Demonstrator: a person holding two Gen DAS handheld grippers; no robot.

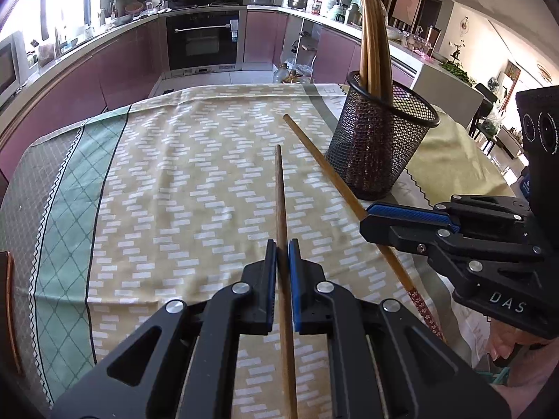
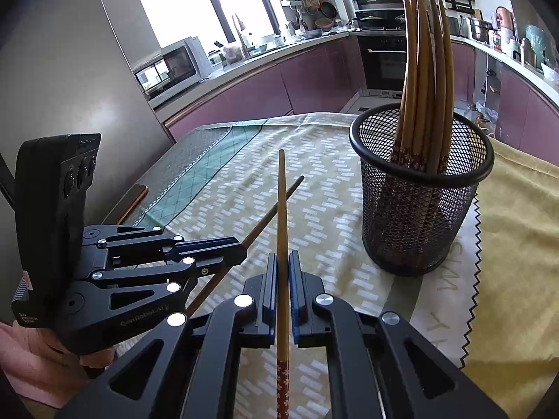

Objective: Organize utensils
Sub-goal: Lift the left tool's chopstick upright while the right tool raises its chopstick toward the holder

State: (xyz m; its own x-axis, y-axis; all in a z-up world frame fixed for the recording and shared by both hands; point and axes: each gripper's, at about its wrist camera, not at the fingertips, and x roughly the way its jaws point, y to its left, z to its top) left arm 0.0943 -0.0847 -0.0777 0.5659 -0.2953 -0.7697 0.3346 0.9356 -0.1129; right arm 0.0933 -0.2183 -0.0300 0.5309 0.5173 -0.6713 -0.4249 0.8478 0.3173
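My left gripper (image 1: 283,248) is shut on a brown wooden chopstick (image 1: 281,216) that points straight ahead over the patterned tablecloth. My right gripper (image 2: 283,262) is shut on a second chopstick (image 2: 282,209) with a red flowered end, also pointing forward. In the left wrist view the right gripper (image 1: 370,216) comes in from the right with its chopstick (image 1: 321,160) slanting toward the black mesh holder (image 1: 380,139). The left gripper (image 2: 241,244) and its chopstick (image 2: 276,213) show at the left of the right wrist view. The mesh holder (image 2: 419,209) stands upright with several chopsticks (image 2: 422,76) in it.
The table carries a yellow and white patterned cloth (image 1: 174,188) with a green band at the left and a plain yellow cloth (image 2: 517,244) at the right. A purple kitchen counter (image 2: 244,94) and an oven (image 1: 202,38) lie beyond the far edge. A hand (image 2: 28,352) holds the left gripper.
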